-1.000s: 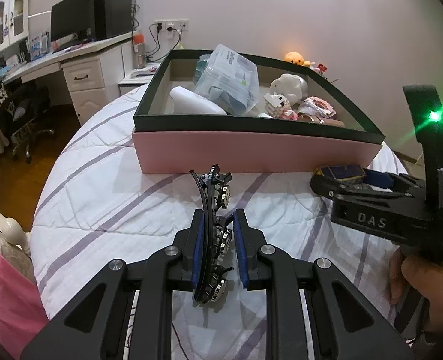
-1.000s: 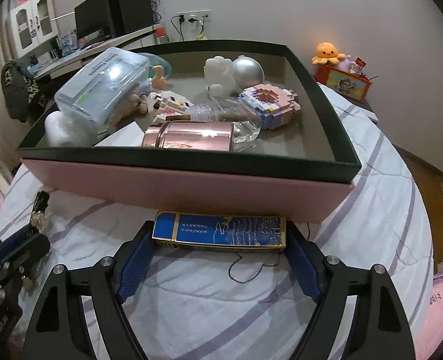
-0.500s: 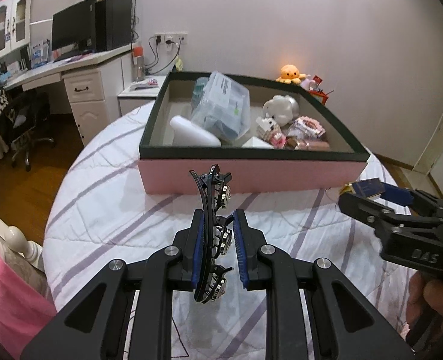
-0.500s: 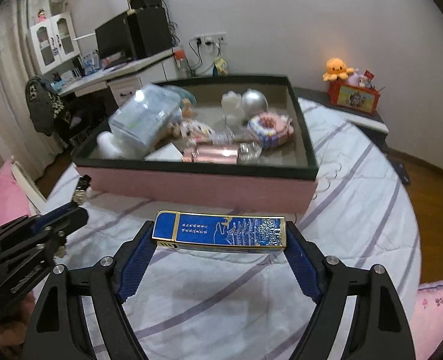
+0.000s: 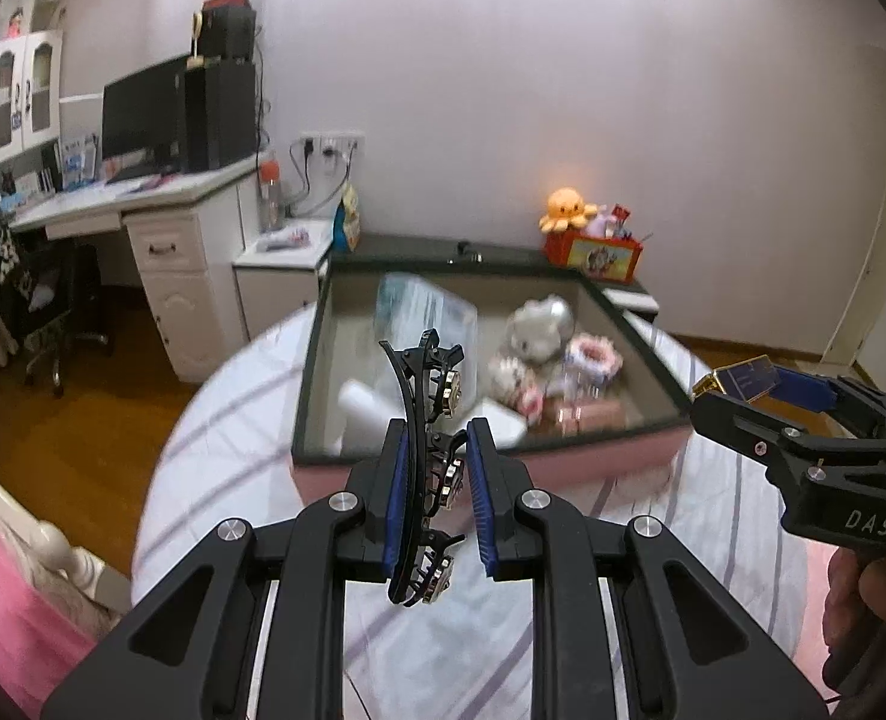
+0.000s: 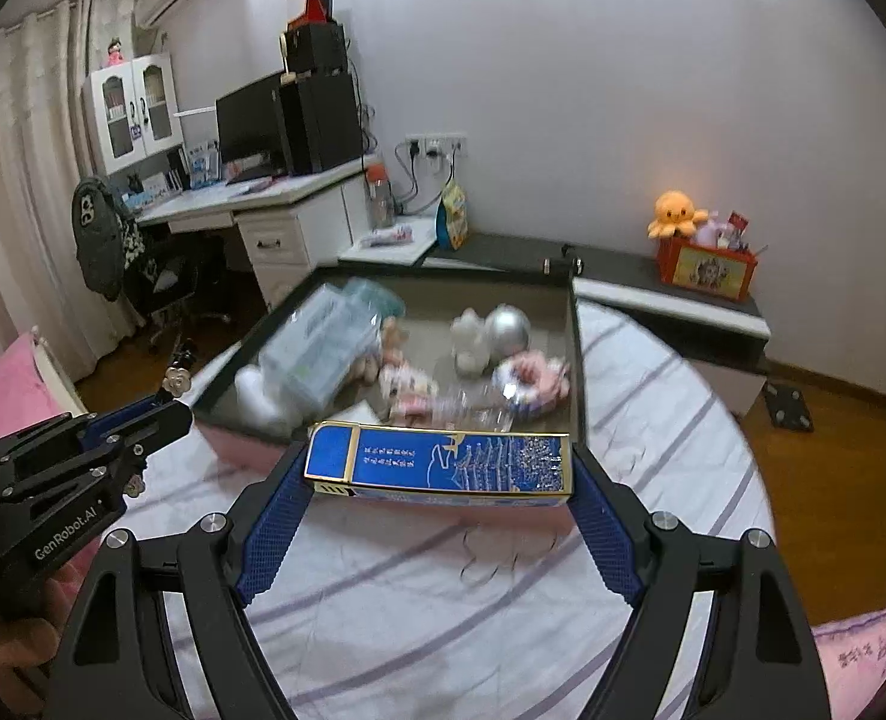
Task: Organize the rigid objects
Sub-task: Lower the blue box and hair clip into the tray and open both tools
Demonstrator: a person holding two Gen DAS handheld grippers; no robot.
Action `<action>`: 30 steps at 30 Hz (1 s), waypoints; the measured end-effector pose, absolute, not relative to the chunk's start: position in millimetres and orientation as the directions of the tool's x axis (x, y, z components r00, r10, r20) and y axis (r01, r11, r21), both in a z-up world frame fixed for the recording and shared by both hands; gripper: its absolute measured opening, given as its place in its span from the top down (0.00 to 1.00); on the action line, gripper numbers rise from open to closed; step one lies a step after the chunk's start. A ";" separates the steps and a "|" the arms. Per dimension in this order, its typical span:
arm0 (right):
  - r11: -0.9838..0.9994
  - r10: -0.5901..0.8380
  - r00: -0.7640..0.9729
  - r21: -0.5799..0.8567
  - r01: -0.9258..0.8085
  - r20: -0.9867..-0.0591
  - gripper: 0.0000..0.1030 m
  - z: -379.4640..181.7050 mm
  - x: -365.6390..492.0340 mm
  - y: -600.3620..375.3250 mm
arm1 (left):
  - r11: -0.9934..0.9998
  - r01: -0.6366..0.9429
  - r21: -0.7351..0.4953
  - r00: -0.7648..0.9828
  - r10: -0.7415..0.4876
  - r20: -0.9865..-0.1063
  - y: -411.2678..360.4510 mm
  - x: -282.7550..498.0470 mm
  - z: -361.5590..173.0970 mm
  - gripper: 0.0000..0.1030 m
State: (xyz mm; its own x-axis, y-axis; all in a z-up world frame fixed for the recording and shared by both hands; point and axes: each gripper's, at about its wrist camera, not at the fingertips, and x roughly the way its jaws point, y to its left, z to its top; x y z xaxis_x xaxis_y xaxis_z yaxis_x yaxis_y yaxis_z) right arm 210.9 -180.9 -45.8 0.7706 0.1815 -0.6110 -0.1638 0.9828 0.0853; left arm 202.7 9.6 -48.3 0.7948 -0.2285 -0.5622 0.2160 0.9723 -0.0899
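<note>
My left gripper (image 5: 440,504) is shut on a black hair clip (image 5: 425,468) with small flower studs, held upright above the striped bed cover. My right gripper (image 6: 440,516) is shut on a flat blue box with gold edges (image 6: 440,461), held lengthwise between the pads. Both are raised in front of the pink storage box with a dark green rim (image 5: 610,462), also in the right wrist view (image 6: 573,360). The right gripper and blue box show at the right in the left wrist view (image 5: 742,381). The left gripper shows at the left in the right wrist view (image 6: 143,420).
The storage box holds a clear plastic case (image 6: 317,348), a white figure (image 6: 466,336), a silver ball (image 6: 508,327), a pink block toy (image 6: 532,378) and other small items. A desk (image 5: 143,198) stands left, a low shelf with an orange plush (image 6: 676,216) behind.
Both grippers have risen and pulled back from the storage box, each still holding its object. The box now looks smaller and farther below.
</note>
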 end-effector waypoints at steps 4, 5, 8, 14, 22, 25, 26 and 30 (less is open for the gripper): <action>0.985 0.167 0.802 0.068 -0.157 -0.573 0.19 -23.1 223.9 -188.7 | 0.972 0.218 -0.090 0.823 -0.232 -0.519 10.3 216.4 -24.0 0.81; 0.985 0.168 0.806 0.069 -0.157 -0.568 0.19 -18.9 227.9 -190.5 | 0.971 0.220 -0.090 0.827 -0.235 -0.510 9.8 221.7 -18.3 0.81; 0.986 0.163 0.811 0.067 -0.152 -0.562 0.19 -11.6 246.5 -195.9 | 0.967 0.236 -0.101 0.828 -0.254 -0.500 5.6 239.1 -8.6 0.81; 0.984 0.178 0.790 0.093 -0.153 -0.586 0.19 -17.3 280.9 -203.0 | 0.955 0.263 -0.141 0.805 -0.297 -0.513 -5.8 274.5 -9.2 0.81; 0.978 0.209 0.754 0.128 -0.166 -0.623 0.19 -39.9 316.0 -207.7 | 0.953 0.263 -0.149 0.779 -0.301 -0.550 -23.4 311.6 -26.2 0.81; 0.977 0.213 0.739 0.133 -0.166 -0.640 0.19 -48.2 327.5 -207.7 | 0.953 0.266 -0.146 0.767 -0.301 -0.567 -30.0 321.1 -35.0 0.81; 0.977 0.214 0.733 0.135 -0.166 -0.646 0.19 -51.7 331.1 -208.1 | 0.953 0.266 -0.145 0.763 -0.300 -0.573 -31.9 324.6 -37.8 0.81; 0.977 0.215 0.712 0.141 -0.162 -0.669 0.19 -62.6 342.6 -207.4 | 0.953 0.264 -0.146 0.747 -0.298 -0.595 -36.4 335.7 -49.0 0.81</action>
